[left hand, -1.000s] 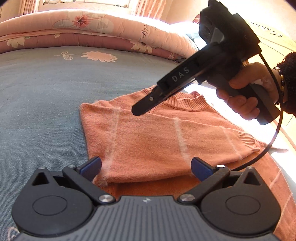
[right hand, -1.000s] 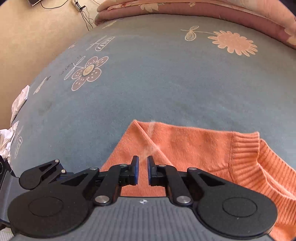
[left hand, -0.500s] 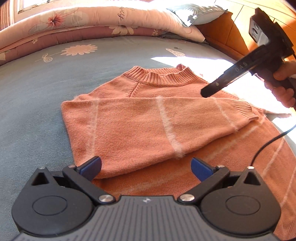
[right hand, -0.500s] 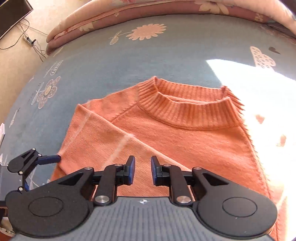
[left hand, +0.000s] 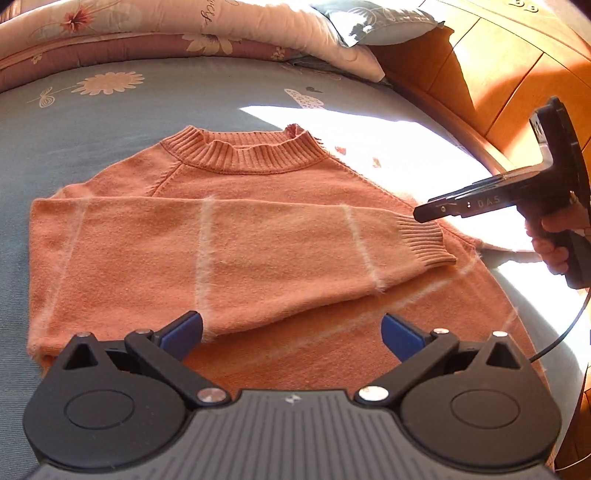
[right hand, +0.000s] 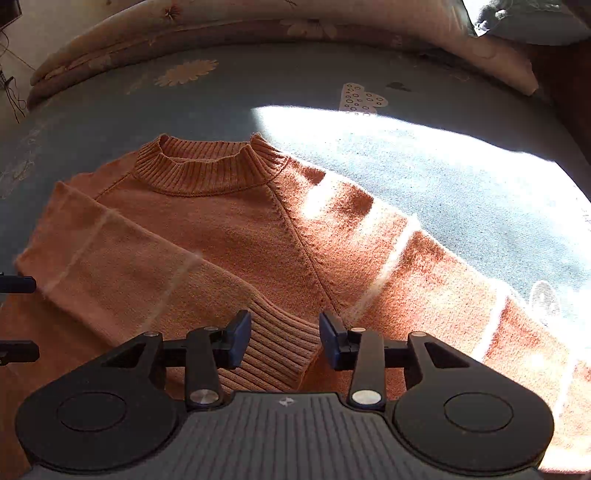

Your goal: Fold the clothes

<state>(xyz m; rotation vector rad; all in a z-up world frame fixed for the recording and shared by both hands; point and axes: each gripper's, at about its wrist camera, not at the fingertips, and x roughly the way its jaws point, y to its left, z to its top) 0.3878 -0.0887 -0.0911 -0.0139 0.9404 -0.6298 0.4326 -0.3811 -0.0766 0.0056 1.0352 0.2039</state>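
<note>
Orange sweater [left hand: 236, 236] below; left gripper [left hand: 291, 332] fingers wide, right gripper [right hand: 284, 339] fingers just parting, both empty

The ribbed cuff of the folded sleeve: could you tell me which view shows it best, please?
The left wrist view: the whole cuff lies unobstructed on the sweater. In the right wrist view it sits partly behind the right gripper.

Sunlit bedroom, bed with blue-grey flowered sheet [left hand: 155, 110]

A rolled pink floral quilt [left hand: 177, 33] lies along the bed's far edge, a grey pillow [left hand: 373, 20] at its far right corner; wooden panelling [left hand: 491, 62] beyond; a bright sun patch [right hand: 424, 166] crosses the right side.
</note>
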